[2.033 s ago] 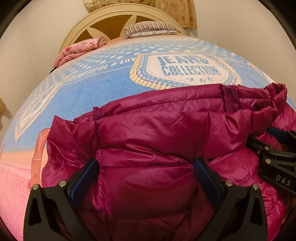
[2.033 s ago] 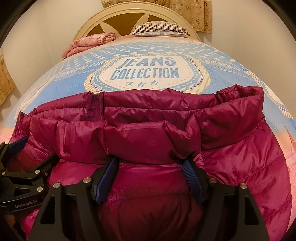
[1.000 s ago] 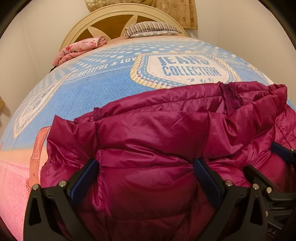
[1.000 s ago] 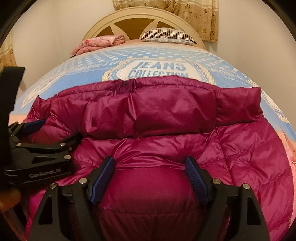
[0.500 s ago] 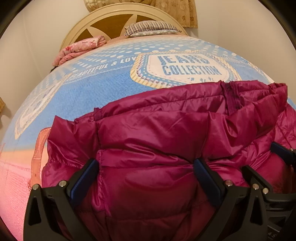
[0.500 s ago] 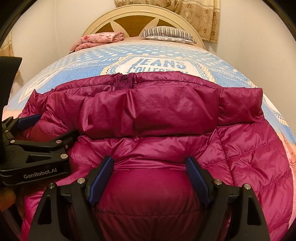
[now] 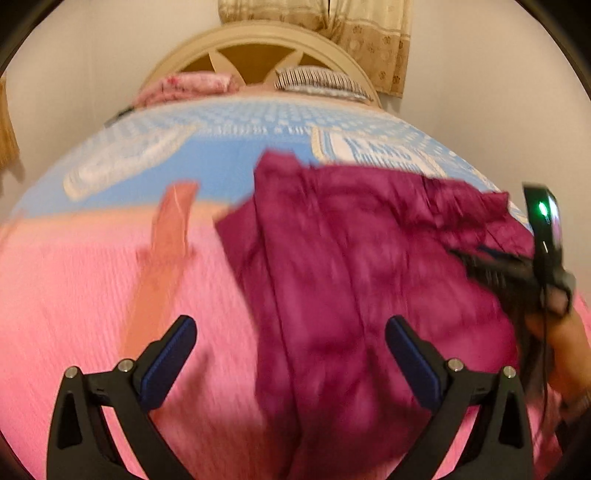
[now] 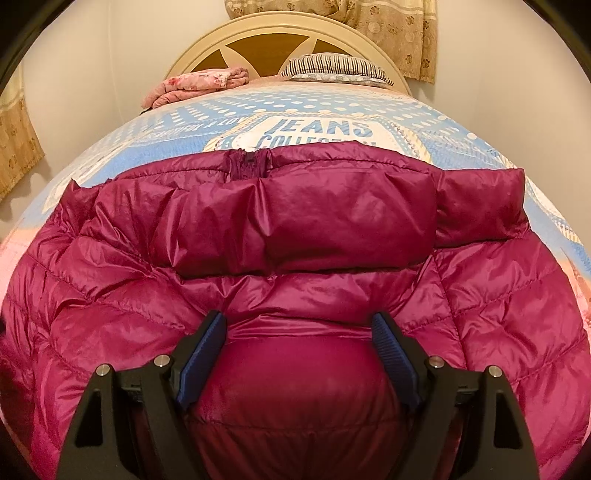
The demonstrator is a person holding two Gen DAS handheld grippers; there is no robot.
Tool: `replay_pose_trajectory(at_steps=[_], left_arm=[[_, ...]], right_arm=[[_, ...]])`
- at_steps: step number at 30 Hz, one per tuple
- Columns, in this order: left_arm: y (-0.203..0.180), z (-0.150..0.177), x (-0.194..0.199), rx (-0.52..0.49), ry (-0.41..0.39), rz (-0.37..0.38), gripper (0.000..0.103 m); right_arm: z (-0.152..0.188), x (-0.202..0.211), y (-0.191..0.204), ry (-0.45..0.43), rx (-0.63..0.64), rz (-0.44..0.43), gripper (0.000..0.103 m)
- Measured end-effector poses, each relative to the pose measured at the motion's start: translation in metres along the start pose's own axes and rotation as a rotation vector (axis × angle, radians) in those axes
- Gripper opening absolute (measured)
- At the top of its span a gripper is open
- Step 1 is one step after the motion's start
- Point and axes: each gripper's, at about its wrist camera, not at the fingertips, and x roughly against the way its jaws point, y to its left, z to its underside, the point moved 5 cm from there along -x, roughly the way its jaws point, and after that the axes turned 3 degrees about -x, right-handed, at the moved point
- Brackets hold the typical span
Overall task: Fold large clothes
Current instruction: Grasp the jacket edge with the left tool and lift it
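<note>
Right gripper [image 8: 299,347]: jaws wide, blue pads [image 8: 201,363] flanking a puffed bulge of the jacket [image 8: 332,236]; fabric swells up between the pads and seems to touch both, though whether they squeeze it or merely straddle it cannot be told. Left gripper [image 7: 290,360]: jaws wide, nothing held; left pad [image 7: 168,363] hangs over bare pink bedspread [image 7: 74,295], right pad over the jacket's left part (this view is badly smeared, so details are poor). The jacket, magenta and quilted, lies on the near half of the bed, filling most of the right wrist view; a thick folded band with the zipper [image 8: 249,162] at its top edge lies across the far side of the garment. In the left wrist view the jacket's left edge [image 7: 236,236] is visible, with open bedspread beside it. At that view's right margin, the other gripper's black body [image 7: 517,269] with a green light, and a hand [image 7: 565,347] holding it. Beyond the jacket: blue part of the bedspread with the "JEANS" panel [image 8: 321,131], its lower line half covered by the jacket. Far end: folded pink cloth [image 8: 195,86], striped pillow [image 8: 332,66], cream headboard [image 8: 284,35], curtain [image 8: 369,22] behind.
</note>
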Motion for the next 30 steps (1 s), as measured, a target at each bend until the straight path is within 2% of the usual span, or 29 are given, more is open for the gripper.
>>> replay_pose_trajectory(at_steps=[2,6,8,10,11,15,18,21,24,26,27,28,29,30], left_arm=[[0.000,0.015,-0.002,0.044,0.018,0.054,0.103],[-0.006,0.021,-0.001,0.082,-0.006,0.135,0.103],[-0.006,0.019,-0.005,0.125,-0.002,0.217,0.102],[-0.005,0.020,-0.011,0.180,0.017,0.290,0.094],[-0.004,0.020,-0.015,0.199,0.026,0.302,0.093],[-0.003,0.019,-0.017,0.218,0.014,0.315,0.089],[0.000,0.019,-0.021,0.225,0.022,0.280,0.081],[0.006,0.015,-0.021,0.235,0.008,0.216,0.081],[-0.002,0.012,-0.030,0.233,0.028,0.239,0.081],[-0.011,0.011,-0.028,0.206,0.023,0.293,0.073],[-0.013,0.011,-0.029,0.207,0.034,0.337,0.056],[-0.016,0.012,-0.030,0.223,0.041,0.376,0.046],[-0.016,0.013,-0.029,0.235,0.041,0.400,0.043],[-0.018,0.012,-0.028,0.236,0.034,0.413,0.033]], right_arm=[[0.000,0.002,0.001,-0.005,-0.001,-0.007,0.082],[0.000,0.023,0.001,-0.015,0.020,-0.018,0.083],[0.000,0.045,0.005,-0.061,0.029,-0.021,0.083],[0.004,0.070,0.016,-0.100,0.059,-0.062,0.083],[0.008,0.076,0.021,-0.102,0.080,-0.069,0.083],[0.027,0.067,0.032,-0.033,0.149,-0.042,0.083],[0.041,0.048,0.036,0.002,0.189,-0.003,0.083],[0.042,0.040,0.033,0.013,0.188,0.002,0.085],[0.044,0.041,0.030,-0.001,0.180,-0.004,0.085],[0.044,0.042,0.027,-0.015,0.174,-0.007,0.086],[0.044,0.043,0.026,-0.021,0.168,-0.015,0.086],[0.044,0.044,0.025,-0.024,0.159,-0.027,0.086],[0.045,0.044,0.024,-0.025,0.151,-0.035,0.086],[0.045,0.045,0.023,-0.026,0.142,-0.044,0.087]])
